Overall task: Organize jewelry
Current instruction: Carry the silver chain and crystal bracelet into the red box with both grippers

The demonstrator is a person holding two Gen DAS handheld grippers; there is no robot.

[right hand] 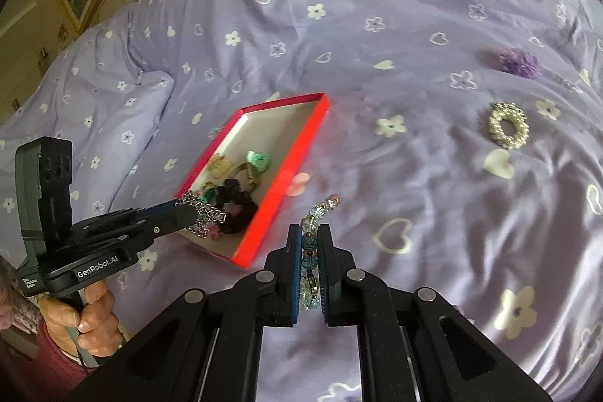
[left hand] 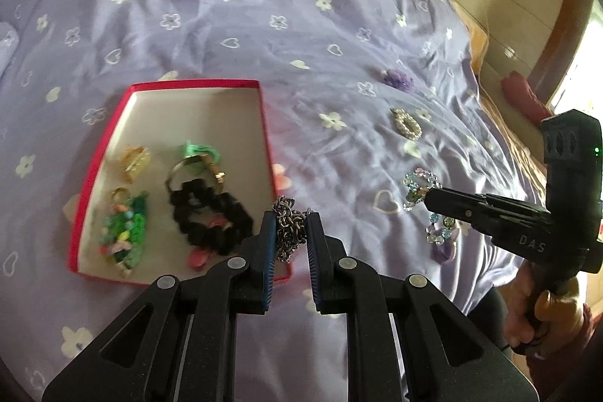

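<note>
Beyond the left gripper [left hand: 290, 232], the shallow red cardboard box [left hand: 264, 123] loses its near corner behind the blue pads [left hand: 268, 251]. Its bright beaded jewellery [left hand: 122, 232] is blurred past telling apart.

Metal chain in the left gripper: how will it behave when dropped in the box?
Probably floppy: the metal chain hangs bunched between the left gripper pads, loops spilling above and below. Likely dense for its size, so it should fall straight. Links may snag the black scrunchie in the red box.
</note>
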